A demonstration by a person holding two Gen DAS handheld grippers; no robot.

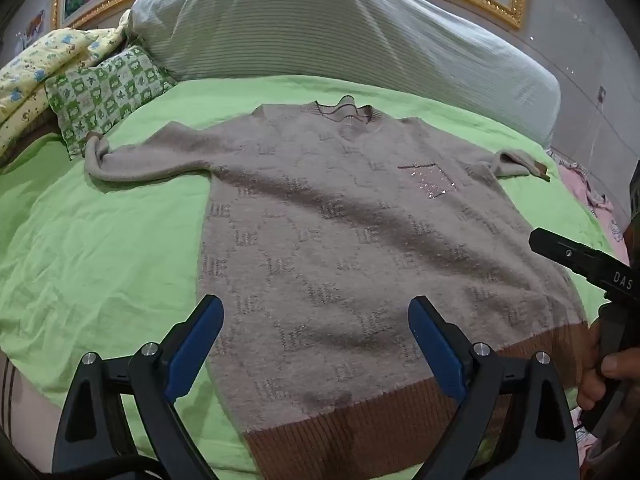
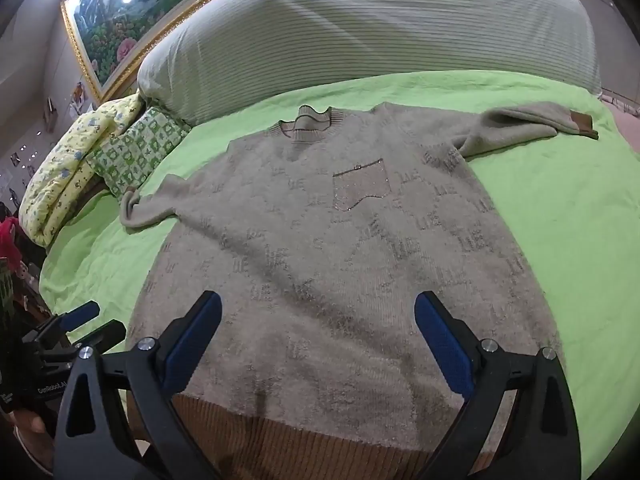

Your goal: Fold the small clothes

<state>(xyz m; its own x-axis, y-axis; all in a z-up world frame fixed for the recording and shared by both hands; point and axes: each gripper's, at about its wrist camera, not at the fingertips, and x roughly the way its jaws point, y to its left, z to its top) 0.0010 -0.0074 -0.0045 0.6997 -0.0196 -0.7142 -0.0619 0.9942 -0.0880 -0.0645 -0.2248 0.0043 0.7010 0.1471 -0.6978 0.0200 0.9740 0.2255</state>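
A fuzzy beige sweater (image 1: 340, 232) with a brown ribbed hem and a sequin pocket lies flat, front up, on the green bedsheet (image 1: 100, 248); it also shows in the right wrist view (image 2: 340, 248). Both sleeves spread out to the sides, collar at the far end. My left gripper (image 1: 316, 320) is open and empty, hovering above the hem's left part. My right gripper (image 2: 318, 316) is open and empty above the hem's middle. The right gripper's body (image 1: 580, 260) shows at the left view's right edge; the left gripper (image 2: 80, 320) shows at the right view's left edge.
A large striped white bolster (image 1: 340, 32) lies across the head of the bed. A green checked pillow (image 1: 104, 96) and a yellow floral quilt (image 1: 36, 68) sit at the far left. A gold-framed picture (image 2: 120, 20) hangs behind. Pink fabric (image 1: 588, 192) lies by the right bed edge.
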